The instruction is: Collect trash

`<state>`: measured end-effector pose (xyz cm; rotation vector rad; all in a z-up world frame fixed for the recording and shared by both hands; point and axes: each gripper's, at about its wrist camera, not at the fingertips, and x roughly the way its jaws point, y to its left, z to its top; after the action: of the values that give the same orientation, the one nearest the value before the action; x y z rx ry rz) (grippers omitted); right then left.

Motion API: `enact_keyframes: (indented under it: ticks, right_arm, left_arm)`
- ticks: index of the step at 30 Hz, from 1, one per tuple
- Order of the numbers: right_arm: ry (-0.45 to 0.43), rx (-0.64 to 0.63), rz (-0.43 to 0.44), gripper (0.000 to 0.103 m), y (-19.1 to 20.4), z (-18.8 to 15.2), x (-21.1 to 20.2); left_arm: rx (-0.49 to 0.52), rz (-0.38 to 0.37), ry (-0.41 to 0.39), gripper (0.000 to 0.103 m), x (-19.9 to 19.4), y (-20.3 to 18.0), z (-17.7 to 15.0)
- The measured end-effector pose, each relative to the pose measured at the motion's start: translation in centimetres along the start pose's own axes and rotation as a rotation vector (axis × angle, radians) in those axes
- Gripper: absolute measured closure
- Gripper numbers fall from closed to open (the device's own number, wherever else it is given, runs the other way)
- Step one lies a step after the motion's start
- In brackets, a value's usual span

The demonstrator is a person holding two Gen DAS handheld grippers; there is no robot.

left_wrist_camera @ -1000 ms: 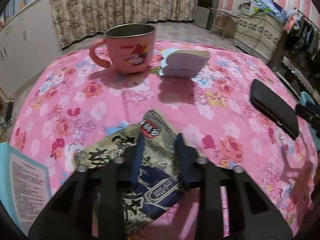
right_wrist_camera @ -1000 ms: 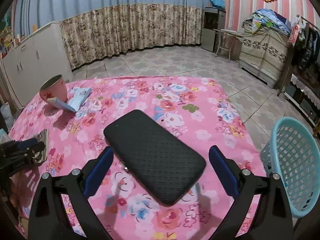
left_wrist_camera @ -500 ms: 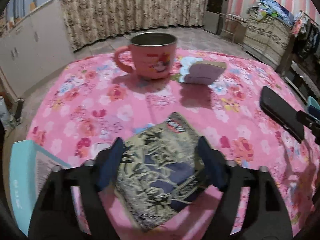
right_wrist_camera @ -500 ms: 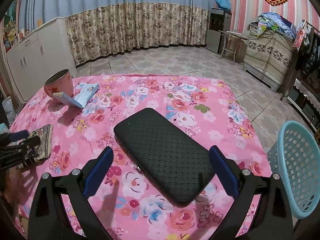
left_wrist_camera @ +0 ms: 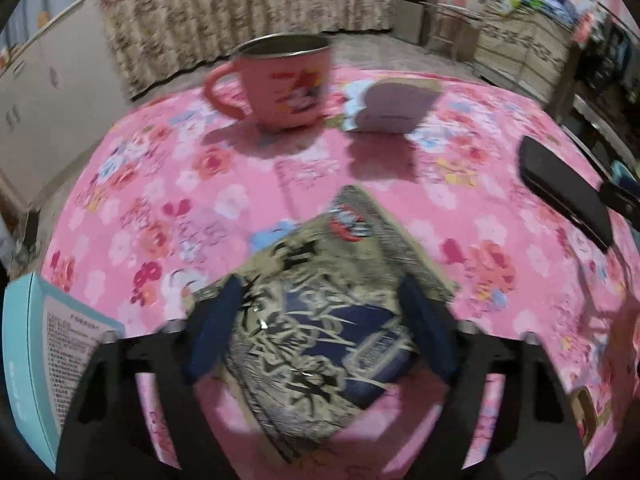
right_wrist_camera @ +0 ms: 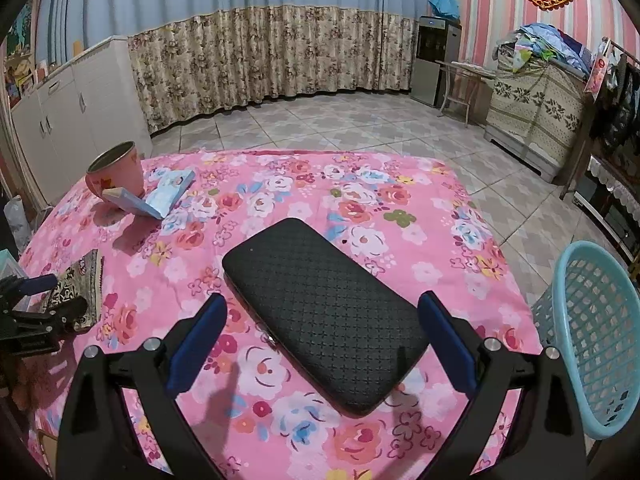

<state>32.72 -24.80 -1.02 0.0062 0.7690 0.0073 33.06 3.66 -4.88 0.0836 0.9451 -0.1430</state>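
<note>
Fingers (left_wrist_camera: 216,320) of left gripper (left_wrist_camera: 320,312) closing, straddling flat snack wrapper (left_wrist_camera: 320,320).

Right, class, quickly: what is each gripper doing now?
Left gripper: jaws closing around the flat printed snack wrapper, not yet gripping.
Right gripper: open, straddling the black quilted rectangular case.

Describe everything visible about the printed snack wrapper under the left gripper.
The snack wrapper is a flat, glossy foil-like packet printed in beige, black and dark blue with bold characters and a small red round logo near its far corner. It lies on the pink floral tablecloth, turned diagonally. The left gripper straddles it, its blue fingers on either side and closing in; whether they press on it yet is unclear through the blur. The right wrist view shows it near the table's left edge.
</note>
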Motion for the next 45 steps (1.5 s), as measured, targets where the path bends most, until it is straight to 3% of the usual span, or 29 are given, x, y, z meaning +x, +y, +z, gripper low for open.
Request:
enact_keyframes:
  ticks: [3,4,5,8,16,20,22,24,26,29,34,38,41,45]
  right_arm:
    - [0.004,-0.01,0.002,0.009,0.2,0.0,0.2]
    - [0.004,-0.013,0.003,0.009,0.4,0.0,0.2]
    - [0.004,-0.017,0.002,0.009,0.7,-0.1,0.2]
    - [0.009,-0.028,0.002,0.009,1.2,-0.2,0.4]
    - [0.007,-0.036,0.009,0.009,2.2,-0.2,0.5]
    - [-0.001,-0.034,0.007,0.009,2.0,0.0,0.3]
    - [-0.004,-0.034,0.006,0.009,1.8,0.1,0.3]
    - [-0.003,-0.033,0.005,0.009,1.5,0.1,0.2]
    - [-0.006,-0.029,0.007,0.009,1.2,0.1,-0.1]
    - [-0.013,-0.026,0.009,0.009,0.6,0.2,-0.6]
    - [-0.022,-0.02,0.0,0.009,-0.6,-0.1,-1.4]
    - [-0.022,-0.009,-0.013,0.009,-1.7,-0.3,-1.6]
    - [-0.019,-0.002,-0.022,0.009,-2.3,-0.4,-1.6]
    - [-0.01,-0.007,-0.024,0.009,-2.4,-0.4,-1.3]
  left_arm:
    - [0.022,-0.027,-0.011,0.061,-0.2,-0.5,0.2]
    - [0.023,-0.049,-0.012,0.086,-0.2,-0.5,0.4]
    - [0.015,-0.071,-0.006,0.103,-0.2,-0.4,0.6]
    - [-0.027,-0.13,0.012,0.103,0.0,0.1,1.0]
    - [0.008,-0.131,0.007,0.103,-0.2,-0.4,1.6]
    - [-0.03,-0.106,-0.015,0.103,-1.0,0.4,2.2]
    - [-0.042,-0.091,-0.02,0.094,-1.4,0.6,2.0]
    - [-0.039,-0.063,-0.025,0.075,-1.9,0.6,1.4]
    - [-0.034,-0.029,-0.035,0.051,-2.5,0.3,0.6]
    - [-0.031,0.03,-0.061,0.032,-3.8,-0.3,-0.8]
    - [-0.038,0.03,-0.039,0.019,-4.0,-0.6,-2.8]
    - [0.003,0.059,-0.003,0.017,-2.8,-0.9,-4.0]
    - [-0.015,0.048,0.017,0.011,-2.4,-0.2,-3.8]
    - [-0.034,0.062,0.015,0.011,-1.7,0.3,-3.0]
